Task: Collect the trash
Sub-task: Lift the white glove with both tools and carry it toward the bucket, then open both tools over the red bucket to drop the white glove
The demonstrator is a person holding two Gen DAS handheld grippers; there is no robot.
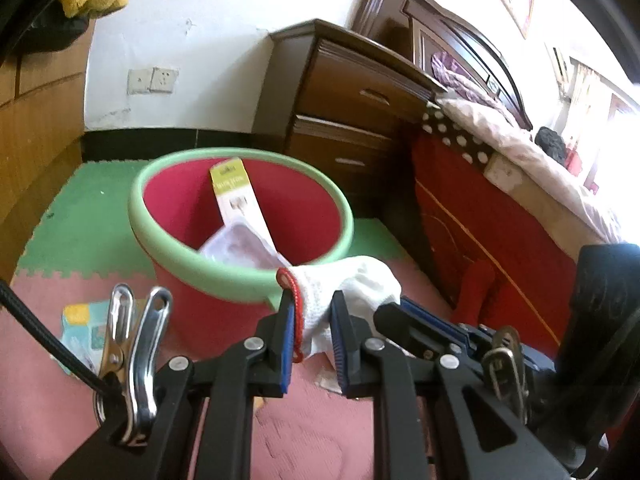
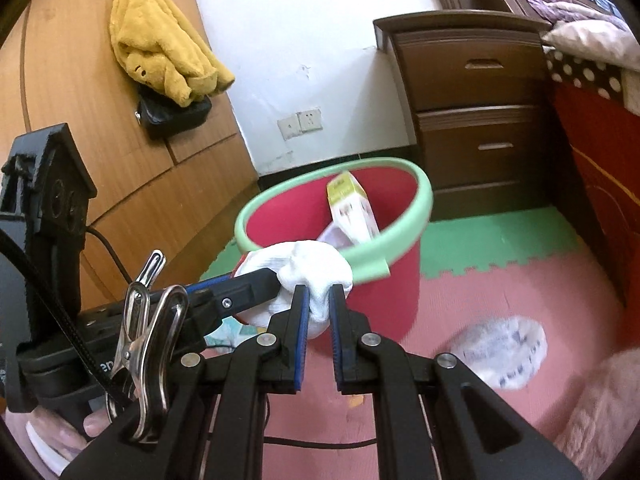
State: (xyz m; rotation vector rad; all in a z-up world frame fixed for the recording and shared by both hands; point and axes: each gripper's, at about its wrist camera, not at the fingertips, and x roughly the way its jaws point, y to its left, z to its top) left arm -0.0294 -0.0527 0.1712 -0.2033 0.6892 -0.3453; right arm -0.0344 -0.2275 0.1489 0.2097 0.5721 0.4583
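White knit glove [image 1: 320,300], red-trimmed cuff

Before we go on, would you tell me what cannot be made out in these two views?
- Bin bottom: both views, hidden by its near wall, the box and clear tray.
- Box print: both views, too small and blurred.
- Packet on the mat: left view, cut off by the clip and cable.
- White wrapper: right view, motion-blurred.
- Glove fingers: bunched between the left gripper and right gripper.
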